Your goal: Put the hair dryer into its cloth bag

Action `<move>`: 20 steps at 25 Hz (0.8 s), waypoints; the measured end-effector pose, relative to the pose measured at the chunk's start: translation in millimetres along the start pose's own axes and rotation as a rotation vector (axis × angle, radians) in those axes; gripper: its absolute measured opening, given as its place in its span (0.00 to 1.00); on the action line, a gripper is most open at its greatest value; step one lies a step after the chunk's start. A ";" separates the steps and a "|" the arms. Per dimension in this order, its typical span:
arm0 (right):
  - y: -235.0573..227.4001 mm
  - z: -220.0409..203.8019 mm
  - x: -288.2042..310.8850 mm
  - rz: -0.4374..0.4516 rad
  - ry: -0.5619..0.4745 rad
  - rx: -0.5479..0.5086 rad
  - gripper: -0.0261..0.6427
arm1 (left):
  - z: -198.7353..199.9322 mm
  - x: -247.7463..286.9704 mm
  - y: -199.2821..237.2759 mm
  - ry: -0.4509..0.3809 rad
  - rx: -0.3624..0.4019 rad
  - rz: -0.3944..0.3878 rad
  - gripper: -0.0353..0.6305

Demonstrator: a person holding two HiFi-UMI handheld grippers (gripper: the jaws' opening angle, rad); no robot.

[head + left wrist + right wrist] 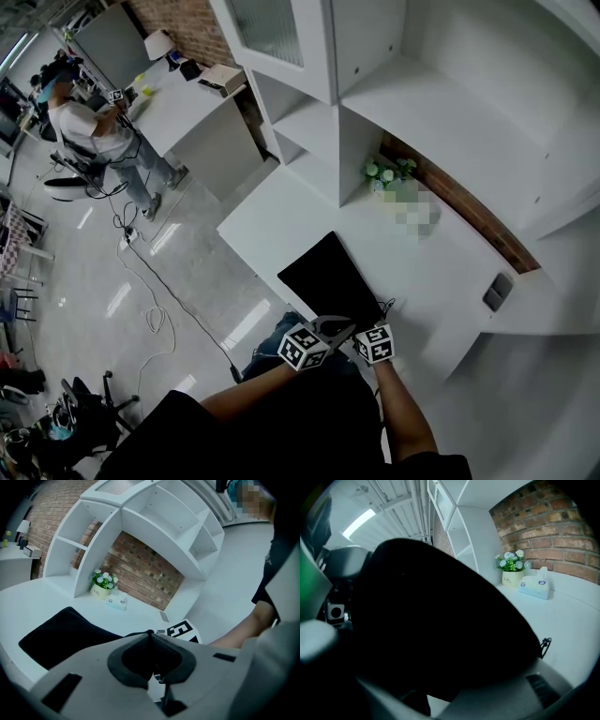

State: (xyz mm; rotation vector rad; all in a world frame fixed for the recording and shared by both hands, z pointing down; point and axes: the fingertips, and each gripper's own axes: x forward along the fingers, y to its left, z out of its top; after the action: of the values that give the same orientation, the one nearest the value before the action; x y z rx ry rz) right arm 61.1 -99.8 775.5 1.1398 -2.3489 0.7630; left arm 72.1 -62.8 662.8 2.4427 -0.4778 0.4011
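Head view: we are clamping the left gripper [330,328] and right gripper [367,330] on the cloth bag's [323,277] lower edge, risking thin fabric slipping free.

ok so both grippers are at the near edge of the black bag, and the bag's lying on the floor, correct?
Not the floor. The black bag lies on the white counter, as the head view shows. The rest holds: the left gripper and the right gripper are both at its near edge.
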 end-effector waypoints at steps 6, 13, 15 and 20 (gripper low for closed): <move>4.1 -3.8 11.0 0.015 0.028 0.010 0.28 | 0.4 -7.7 2.8 -0.028 -0.029 0.002 0.11; 6.8 -9.8 13.6 -0.043 0.074 -0.036 0.30 | -1.9 -9.4 7.9 -0.006 0.016 0.036 0.11; 7.9 -9.2 6.5 -0.050 0.062 -0.032 0.34 | -3.0 -9.3 9.0 0.009 0.035 0.047 0.11; 1.5 -15.5 -24.4 -0.097 0.002 0.025 0.36 | -14.0 -1.0 5.7 0.048 0.035 0.028 0.11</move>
State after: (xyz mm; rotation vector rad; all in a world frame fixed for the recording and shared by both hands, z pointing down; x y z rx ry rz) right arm 75.9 -75.1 772.7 1.2526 -2.2706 0.7609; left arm 66.4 -58.2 676.0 2.4567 -0.4883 0.4818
